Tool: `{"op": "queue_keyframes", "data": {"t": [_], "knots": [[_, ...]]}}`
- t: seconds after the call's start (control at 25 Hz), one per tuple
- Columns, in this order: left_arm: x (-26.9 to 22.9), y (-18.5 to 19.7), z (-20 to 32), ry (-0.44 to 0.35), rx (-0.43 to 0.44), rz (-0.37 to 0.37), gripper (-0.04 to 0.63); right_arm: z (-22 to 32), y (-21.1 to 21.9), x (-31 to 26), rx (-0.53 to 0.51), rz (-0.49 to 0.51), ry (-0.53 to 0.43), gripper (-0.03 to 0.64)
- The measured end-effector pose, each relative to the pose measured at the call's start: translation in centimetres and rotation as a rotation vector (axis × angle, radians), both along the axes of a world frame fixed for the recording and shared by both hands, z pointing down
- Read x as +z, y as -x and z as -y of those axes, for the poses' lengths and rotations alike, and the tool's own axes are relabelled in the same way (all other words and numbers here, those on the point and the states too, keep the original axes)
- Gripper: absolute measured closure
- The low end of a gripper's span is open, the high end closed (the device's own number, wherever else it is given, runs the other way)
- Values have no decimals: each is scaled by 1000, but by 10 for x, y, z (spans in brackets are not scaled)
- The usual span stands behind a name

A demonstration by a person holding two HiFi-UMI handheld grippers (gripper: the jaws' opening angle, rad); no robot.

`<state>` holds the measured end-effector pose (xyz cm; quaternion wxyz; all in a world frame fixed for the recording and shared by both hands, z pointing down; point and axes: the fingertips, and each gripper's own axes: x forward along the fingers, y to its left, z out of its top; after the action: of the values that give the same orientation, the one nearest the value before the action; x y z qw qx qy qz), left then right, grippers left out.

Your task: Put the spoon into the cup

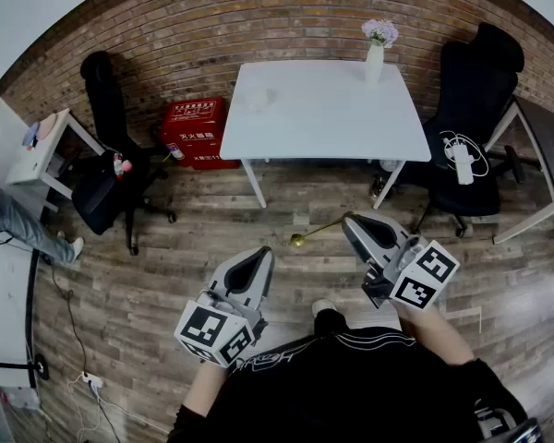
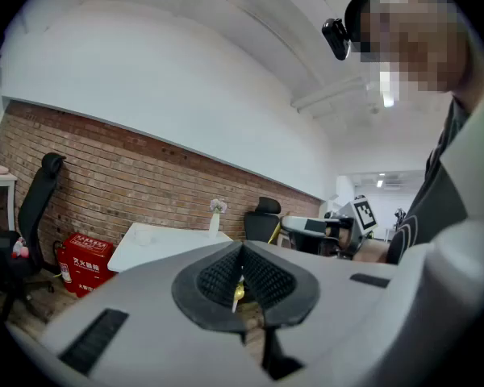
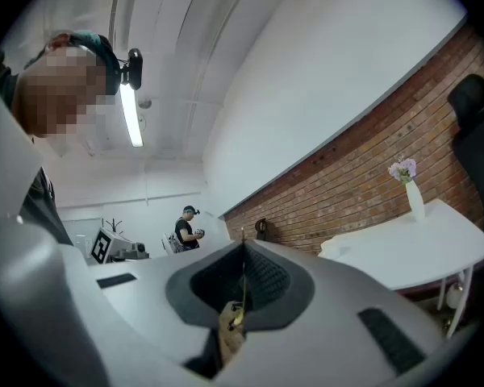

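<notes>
A thin gold spoon (image 1: 319, 228) sticks out leftward from my right gripper (image 1: 351, 218), which is shut on its handle; the bowl end hangs over the wooden floor. In the right gripper view the handle runs as a thin line between the closed pads (image 3: 258, 276). My left gripper (image 1: 261, 255) is shut and holds nothing, a short way left of the spoon's bowl. In the left gripper view the spoon (image 2: 238, 291) shows as a gold glint past the closed jaws. A small whitish cup (image 1: 256, 98) stands on the white table's (image 1: 332, 127) left part, also visible as cup (image 2: 143, 236).
A white vase with flowers (image 1: 376, 58) stands at the table's far right. Black chairs (image 1: 471, 127) (image 1: 111, 155) flank the table. A red box (image 1: 196, 132) sits by the brick wall. Another desk (image 1: 545, 155) is at the right. A person (image 3: 185, 228) stands far off.
</notes>
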<state>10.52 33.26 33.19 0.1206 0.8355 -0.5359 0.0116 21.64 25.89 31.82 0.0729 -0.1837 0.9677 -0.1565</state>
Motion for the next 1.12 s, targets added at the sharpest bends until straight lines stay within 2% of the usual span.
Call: {"op": "queue_keyframes", "data": {"t": [0.32,0.56,0.88,1.12], "knots": [[4,2,11,16,-11,-12,592,11,0,7,-5,-21,1,618],[14,3,35,43,-31,-30,592,34,5,25,-2,-104,-32,618],[20,1,90,72,-62,-24,592,87,8,39,-74,-128,-9,618],[9,-5,131,55,-98,3,592,135,2,40,-104,-120,-8,618]]}}
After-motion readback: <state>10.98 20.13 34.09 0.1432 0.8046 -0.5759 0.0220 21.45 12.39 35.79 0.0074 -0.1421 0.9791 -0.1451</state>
